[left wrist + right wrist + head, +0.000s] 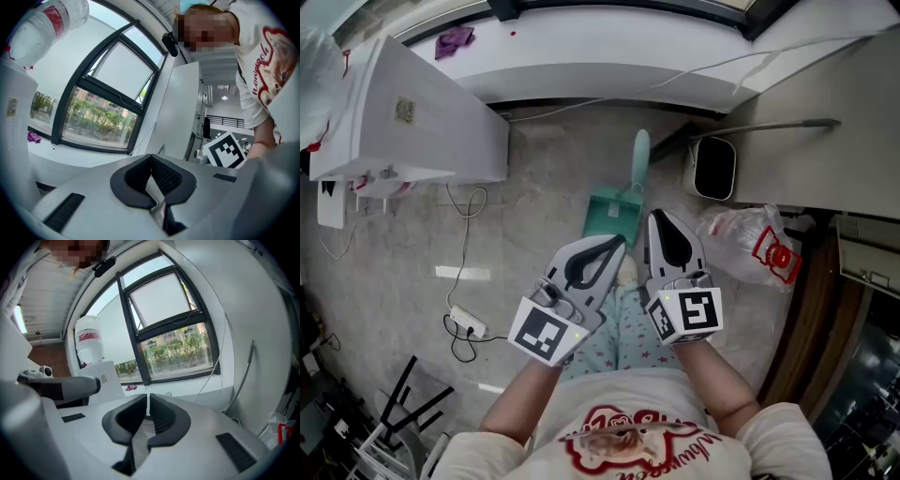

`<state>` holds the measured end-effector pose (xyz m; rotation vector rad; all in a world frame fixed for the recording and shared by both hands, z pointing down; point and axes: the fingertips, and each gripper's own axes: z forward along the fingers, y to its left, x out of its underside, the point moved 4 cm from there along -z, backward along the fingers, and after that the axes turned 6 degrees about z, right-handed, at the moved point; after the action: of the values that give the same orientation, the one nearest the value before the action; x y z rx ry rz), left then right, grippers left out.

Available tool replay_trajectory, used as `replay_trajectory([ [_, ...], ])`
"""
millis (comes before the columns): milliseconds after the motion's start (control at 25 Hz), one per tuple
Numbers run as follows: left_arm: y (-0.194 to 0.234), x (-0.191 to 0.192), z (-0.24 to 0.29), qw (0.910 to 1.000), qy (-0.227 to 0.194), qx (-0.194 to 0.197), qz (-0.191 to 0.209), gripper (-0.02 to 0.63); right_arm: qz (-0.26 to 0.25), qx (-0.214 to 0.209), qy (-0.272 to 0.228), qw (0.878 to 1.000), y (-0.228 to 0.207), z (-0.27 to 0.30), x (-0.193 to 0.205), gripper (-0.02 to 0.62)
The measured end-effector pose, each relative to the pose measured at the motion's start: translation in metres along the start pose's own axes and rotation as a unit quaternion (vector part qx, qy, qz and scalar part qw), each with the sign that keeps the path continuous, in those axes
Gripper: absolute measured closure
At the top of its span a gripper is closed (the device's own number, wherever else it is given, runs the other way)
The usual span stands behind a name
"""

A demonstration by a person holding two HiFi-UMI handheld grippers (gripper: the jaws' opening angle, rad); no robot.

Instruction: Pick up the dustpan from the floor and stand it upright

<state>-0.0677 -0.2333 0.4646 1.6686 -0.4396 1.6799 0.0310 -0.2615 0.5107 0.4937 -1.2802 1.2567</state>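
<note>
A tiled floor (534, 187) under a window ledge (609, 56) is being looked down on. The left gripper (618, 243) is being held clenched on nothing. The teal dustpan (615, 214) is being leaned handle-up below that ledge, just beyond both tips, seemingly already stood; hence the right gripper (660, 217) is being held shut, empty, clear of it.

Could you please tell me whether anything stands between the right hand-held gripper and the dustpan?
Nothing visible does. In the head view the dustpan sits just beyond the right hand-held gripper, whose jaws are shut and empty; the plastic bag lies off to its right.
</note>
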Motion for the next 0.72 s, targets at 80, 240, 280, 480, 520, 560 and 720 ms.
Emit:
replay_trajectory([
  [80, -0.003, -0.01, 0.002, 1.0, -0.004, 0.0, 0.004, 0.586, 0.007, -0.006, -0.007, 1.0, 0.008, -0.005, -0.012, 0.561],
  [240, -0.008, -0.033, -0.002, 0.9997, -0.018, 0.0, 0.018, 0.586, 0.01, -0.009, -0.024, 1.0, 0.021, -0.016, -0.034, 0.566],
  [280, -0.01, -0.038, -0.003, 0.9996, -0.019, 0.001, 0.022, 0.586, 0.008, -0.01, -0.029, 1.0, 0.024, -0.019, -0.04, 0.566],
  [480, -0.018, -0.066, -0.011, 0.9985, -0.034, 0.004, 0.042, 0.586, -0.003, -0.011, -0.052, 0.999, 0.038, -0.028, -0.07, 0.569],
  [520, -0.019, -0.072, -0.013, 0.9983, -0.038, 0.004, 0.045, 0.586, -0.005, -0.01, -0.056, 0.998, 0.041, -0.03, -0.075, 0.569],
  [560, -0.021, -0.077, -0.015, 0.9981, -0.04, 0.003, 0.046, 0.586, -0.006, -0.01, -0.058, 0.998, 0.043, -0.032, -0.079, 0.569],
  [720, -0.031, -0.093, -0.021, 0.9976, -0.043, 0.007, 0.053, 0.586, 0.006, -0.002, -0.068, 0.998, 0.051, -0.046, -0.09, 0.57],
])
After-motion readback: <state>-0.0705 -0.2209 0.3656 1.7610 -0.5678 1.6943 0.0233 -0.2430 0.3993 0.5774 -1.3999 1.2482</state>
